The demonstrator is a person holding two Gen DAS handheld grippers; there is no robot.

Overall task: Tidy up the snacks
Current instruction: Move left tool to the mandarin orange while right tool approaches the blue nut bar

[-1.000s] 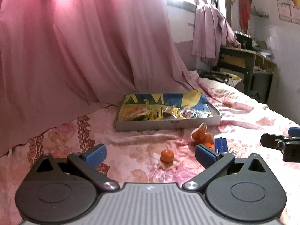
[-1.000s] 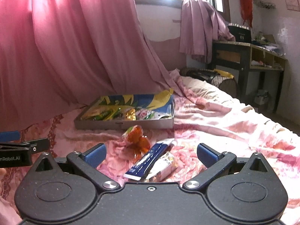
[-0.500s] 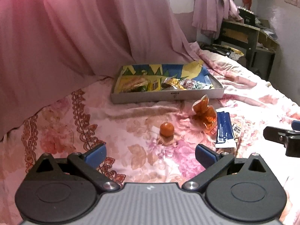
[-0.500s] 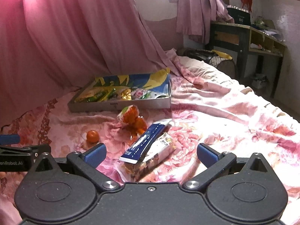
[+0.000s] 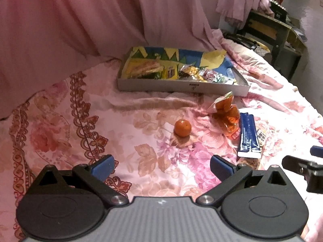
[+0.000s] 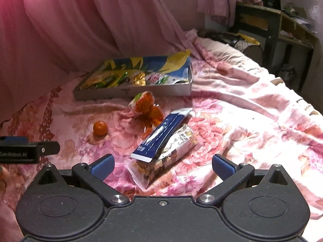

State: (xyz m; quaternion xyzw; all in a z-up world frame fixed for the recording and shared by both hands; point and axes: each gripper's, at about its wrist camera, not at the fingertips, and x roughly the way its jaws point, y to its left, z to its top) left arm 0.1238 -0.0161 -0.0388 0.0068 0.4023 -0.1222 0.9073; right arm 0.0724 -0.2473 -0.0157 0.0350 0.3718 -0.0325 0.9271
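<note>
The left claw [image 5: 161, 166] hangs low over the bed, its two blue-padded fingers [image 5: 102, 166] spread wide with nothing between them. The right claw [image 6: 162, 166] is posed alike, fingers [image 6: 223, 166] parted wide and gripping nothing, also low over the bed. Each shows in the other's view: the right claw's dark finger [image 5: 298, 164] enters at the right edge of the left wrist view, and the left claw's finger [image 6: 30, 151] enters at the left edge of the right wrist view. They sit side by side, apart.

1 orange [image 5: 182, 128], 1 orange-filled packet [image 5: 227, 114], 1 blue packet [image 5: 248, 135], 1 clear snack bag [image 6: 169, 157], 1 tray [image 5: 181, 86]
</note>
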